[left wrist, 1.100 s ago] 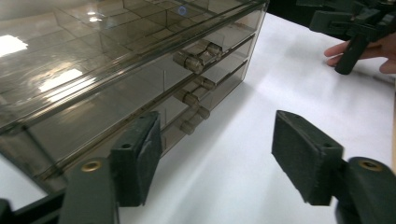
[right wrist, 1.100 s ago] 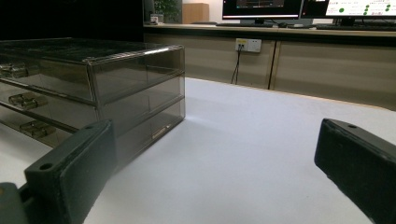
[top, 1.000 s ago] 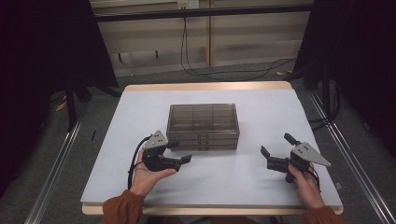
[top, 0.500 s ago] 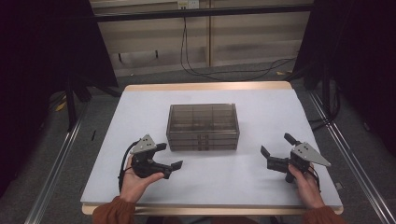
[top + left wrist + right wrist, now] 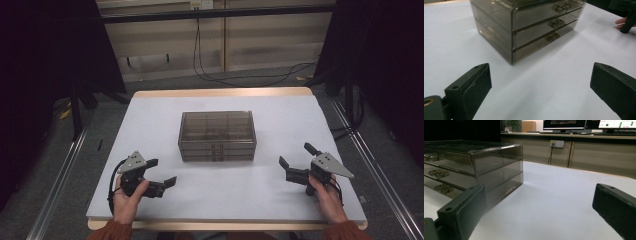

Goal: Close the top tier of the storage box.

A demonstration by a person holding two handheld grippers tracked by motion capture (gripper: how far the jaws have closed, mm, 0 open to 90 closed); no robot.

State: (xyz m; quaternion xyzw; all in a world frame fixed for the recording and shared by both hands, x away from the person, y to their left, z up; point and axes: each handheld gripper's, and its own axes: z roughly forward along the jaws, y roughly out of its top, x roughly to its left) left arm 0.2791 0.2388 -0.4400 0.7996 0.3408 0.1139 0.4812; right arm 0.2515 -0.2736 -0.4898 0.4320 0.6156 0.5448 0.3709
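Centrally, boxy smoked-plastic drawer cabinet (image 5: 217,136), seemingly three-tiered.

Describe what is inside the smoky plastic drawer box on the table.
The drawer box has three shut drawers, each with a front handle. Through its tinted top, divider walls show as a grid. Whether the compartments hold anything cannot be told through the dark plastic.

White-topped table (image 5: 160,120); smoked three-drawer box (image 5: 217,135) at centre, drawers shut.
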